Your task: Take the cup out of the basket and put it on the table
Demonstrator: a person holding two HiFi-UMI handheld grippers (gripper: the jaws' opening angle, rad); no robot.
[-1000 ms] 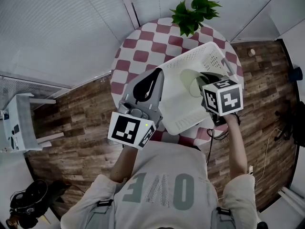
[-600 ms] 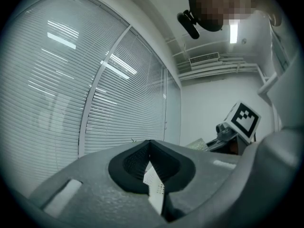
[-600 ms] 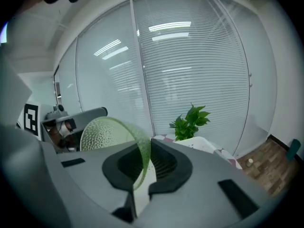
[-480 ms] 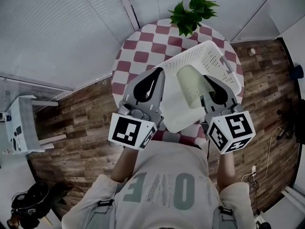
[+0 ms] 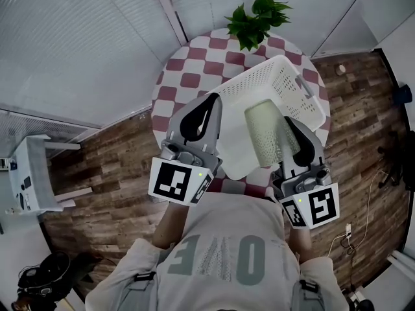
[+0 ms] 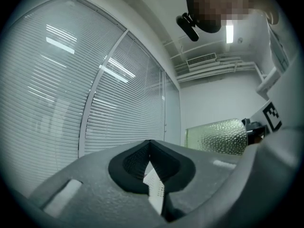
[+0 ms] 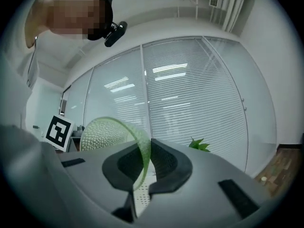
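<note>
Cup (image 5: 262, 135): pale green, translucent, dimpled wall, tipped on side; basket (image 5: 285, 83): white perforated plastic, rectangular, on round checkered tabletop (image 5: 188, 76); cup shows over basket's near part (contact with it unclear); right gripper (image 5: 290, 127) jaws pinched on cup rim; left gripper (image 5: 211, 103) jaws clamped on basket's left edge.
</note>
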